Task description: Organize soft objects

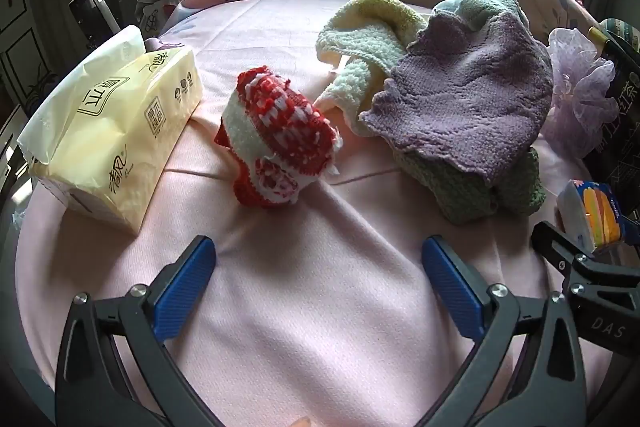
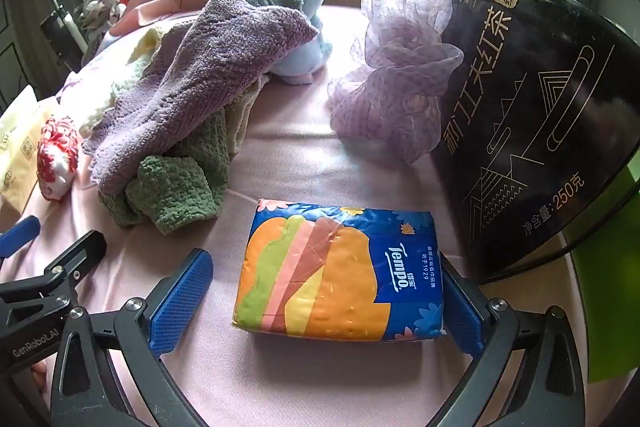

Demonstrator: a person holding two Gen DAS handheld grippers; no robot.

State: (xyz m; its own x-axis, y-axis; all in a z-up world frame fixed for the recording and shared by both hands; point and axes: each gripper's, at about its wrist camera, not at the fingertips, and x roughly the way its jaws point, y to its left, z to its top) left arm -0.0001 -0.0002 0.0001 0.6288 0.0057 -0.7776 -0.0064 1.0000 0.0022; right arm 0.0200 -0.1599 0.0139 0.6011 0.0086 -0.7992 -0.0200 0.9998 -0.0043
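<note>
Right wrist view: my right fingers [image 2: 326,301] stand wide around the tissue pack [image 2: 340,271], black tea box [image 2: 532,115] close beside. My left fingers [image 1: 320,291] gape over bare pink bedsheet [image 1: 312,327].

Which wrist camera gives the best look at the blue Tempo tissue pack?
The right wrist view: the Tempo tissue pack lies whole and close, between the open right gripper fingers, its label readable. The left wrist view catches only one end of it at the right edge.
</note>
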